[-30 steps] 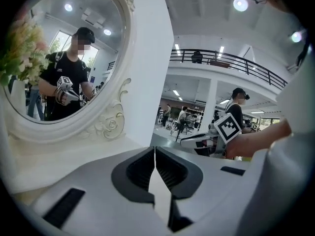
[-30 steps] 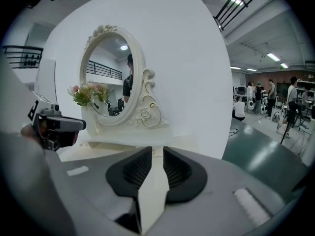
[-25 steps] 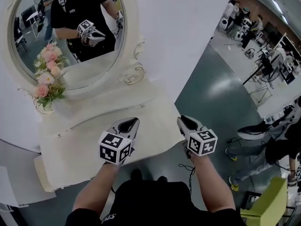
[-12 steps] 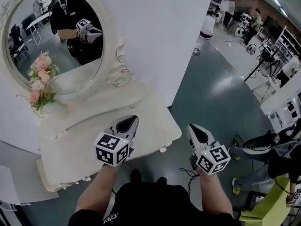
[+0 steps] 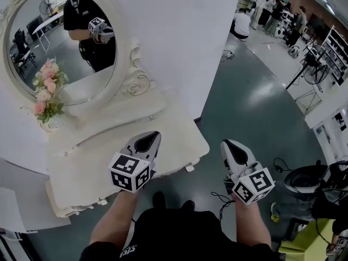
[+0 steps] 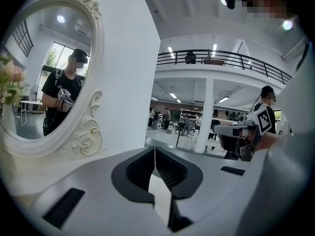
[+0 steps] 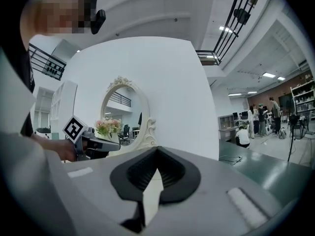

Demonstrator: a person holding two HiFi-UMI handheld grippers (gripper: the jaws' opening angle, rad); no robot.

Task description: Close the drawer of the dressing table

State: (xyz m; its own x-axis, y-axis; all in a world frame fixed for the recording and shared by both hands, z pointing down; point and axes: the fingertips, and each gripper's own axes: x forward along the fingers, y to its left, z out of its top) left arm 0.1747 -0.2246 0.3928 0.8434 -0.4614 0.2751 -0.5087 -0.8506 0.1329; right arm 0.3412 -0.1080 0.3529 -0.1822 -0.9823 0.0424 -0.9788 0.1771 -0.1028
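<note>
Left gripper (image 5: 151,139) clenched, empty, above the table (image 5: 98,162) top. Right gripper (image 5: 227,145) clenched, empty, over the floor (image 5: 250,107) beside the table. Drawer (image 5: 174,171) sits flush in the table's front edge.

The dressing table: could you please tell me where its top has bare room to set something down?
Bare: the top from the flowers to the left gripper, and its right end between the mirror frame and the front edge. Crowded: the back left corner, where the flowers stand; the left gripper hangs over the front middle.
</note>
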